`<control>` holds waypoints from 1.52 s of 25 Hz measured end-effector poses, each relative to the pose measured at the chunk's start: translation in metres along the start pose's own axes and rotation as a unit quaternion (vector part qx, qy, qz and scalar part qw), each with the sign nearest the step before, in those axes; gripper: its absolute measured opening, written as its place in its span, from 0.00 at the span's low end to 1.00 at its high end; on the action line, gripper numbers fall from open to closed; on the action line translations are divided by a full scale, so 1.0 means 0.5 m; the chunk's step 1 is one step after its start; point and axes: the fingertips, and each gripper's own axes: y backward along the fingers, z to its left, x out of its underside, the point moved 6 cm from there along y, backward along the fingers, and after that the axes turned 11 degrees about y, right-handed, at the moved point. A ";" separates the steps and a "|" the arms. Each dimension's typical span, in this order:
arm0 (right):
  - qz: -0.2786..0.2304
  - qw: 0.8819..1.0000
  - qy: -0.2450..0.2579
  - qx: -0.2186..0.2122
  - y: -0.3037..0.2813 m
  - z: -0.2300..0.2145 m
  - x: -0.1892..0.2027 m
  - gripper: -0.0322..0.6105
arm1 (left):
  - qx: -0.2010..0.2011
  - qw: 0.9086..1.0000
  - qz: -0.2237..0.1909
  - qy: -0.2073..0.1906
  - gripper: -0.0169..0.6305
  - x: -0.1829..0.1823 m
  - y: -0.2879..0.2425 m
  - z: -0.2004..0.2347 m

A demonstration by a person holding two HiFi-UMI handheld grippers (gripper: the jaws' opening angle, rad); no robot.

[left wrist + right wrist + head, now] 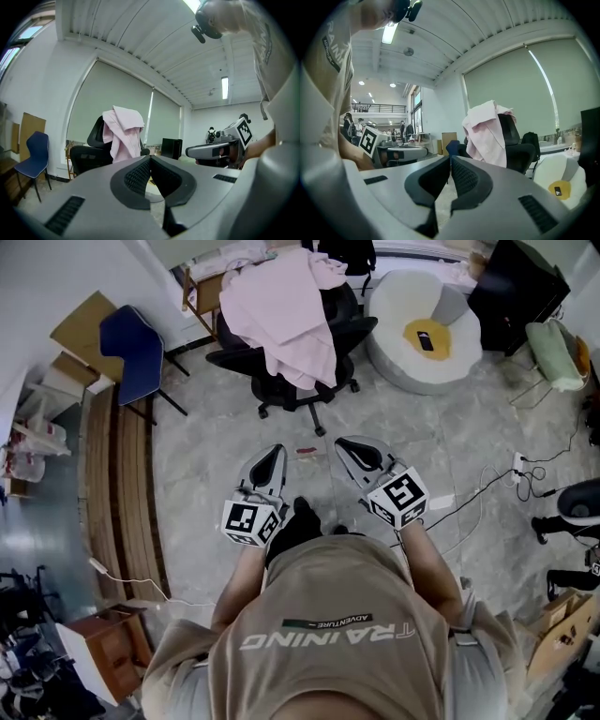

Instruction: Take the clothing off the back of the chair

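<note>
A pale pink garment [286, 310] hangs over the back of a black office chair [323, 362] at the top middle of the head view. It shows too in the left gripper view as pink garment [123, 133] and in the right gripper view as pink garment [485, 133]. My left gripper [275, 453] and right gripper [345, 443] are held side by side above the floor, short of the chair and apart from it. Both point level toward the chair. Each has its jaws shut with nothing between them, as at left gripper [150, 159] and right gripper [450, 159].
A blue chair [136, 352] stands at the left by a wooden bench [117, 493]. A white beanbag [422, 329] with a yellow patch lies right of the office chair, a black cabinet [516, 287] behind it. A power strip and cables [516, 470] trail on the floor at right.
</note>
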 end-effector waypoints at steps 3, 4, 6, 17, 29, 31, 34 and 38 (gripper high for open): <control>-0.001 1.000 -0.005 0.012 -0.031 -0.019 -0.007 0.11 | 0.006 1.000 -0.004 -0.003 0.04 -0.021 -0.022 0.034; -0.002 1.000 -0.004 0.015 -0.041 -0.022 -0.013 0.11 | 0.008 1.000 -0.005 -0.005 0.04 -0.031 -0.027 0.046; -0.002 1.000 0.004 0.021 -0.060 -0.026 -0.028 0.11 | 0.015 1.000 -0.007 -0.011 0.04 -0.054 -0.040 0.068; -0.001 0.997 0.004 0.074 -0.163 -0.067 -0.062 0.11 | 0.053 0.998 -0.021 -0.024 0.04 -0.150 -0.111 0.189; 0.007 0.995 -0.010 0.099 -0.203 -0.101 -0.051 0.11 | 0.073 0.997 -0.007 -0.023 0.04 -0.153 -0.167 0.238; -0.002 0.995 -0.006 0.098 -0.205 -0.124 -0.060 0.11 | 0.065 0.998 -0.012 -0.025 0.04 -0.164 -0.181 0.237; -0.010 0.996 0.006 0.091 -0.215 -0.151 -0.072 0.11 | 0.049 0.998 -0.021 -0.019 0.04 -0.171 -0.185 0.237; -0.019 0.997 0.020 0.076 -0.231 -0.167 -0.091 0.11 | 0.035 0.999 -0.029 -0.016 0.04 -0.175 -0.185 0.249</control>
